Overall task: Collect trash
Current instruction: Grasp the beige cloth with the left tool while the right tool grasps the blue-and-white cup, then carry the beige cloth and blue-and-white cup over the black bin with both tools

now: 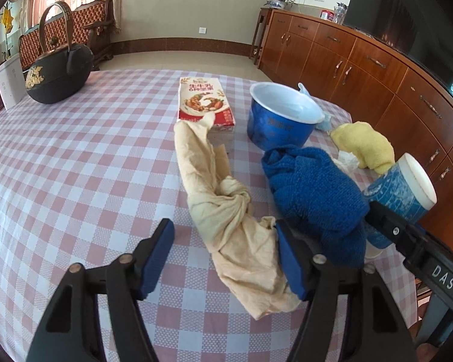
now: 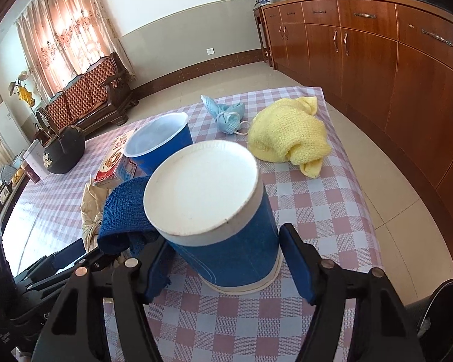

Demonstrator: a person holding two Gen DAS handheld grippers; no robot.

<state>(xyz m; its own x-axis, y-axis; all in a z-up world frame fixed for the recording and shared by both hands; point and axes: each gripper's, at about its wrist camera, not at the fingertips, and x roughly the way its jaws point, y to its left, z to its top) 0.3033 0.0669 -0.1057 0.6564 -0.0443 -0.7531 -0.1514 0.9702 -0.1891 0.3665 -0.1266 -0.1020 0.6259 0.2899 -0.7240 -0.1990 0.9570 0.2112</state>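
An upturned blue paper cup [image 2: 223,226] with a white base stands on the checked table, between the open fingers of my right gripper [image 2: 226,267]; neither pad clearly presses it. It also shows in the left wrist view [image 1: 398,187]. My left gripper [image 1: 223,259] is open, low over a crumpled beige cloth [image 1: 226,211]. A blue bowl-shaped cup [image 1: 282,117] stands upright further back, beside a flat red and white carton [image 1: 204,102]. A crumpled tissue [image 1: 347,158] lies between the towels. A light blue face mask [image 2: 226,114] lies at the far edge.
A blue towel [image 1: 314,193] and a yellow towel [image 2: 290,132] lie on the table [image 1: 75,166]. A black teapot [image 1: 60,75] stands at the far left. A wooden cabinet [image 2: 392,60] runs along the right. A dark bin rim [image 2: 447,310] shows at lower right.
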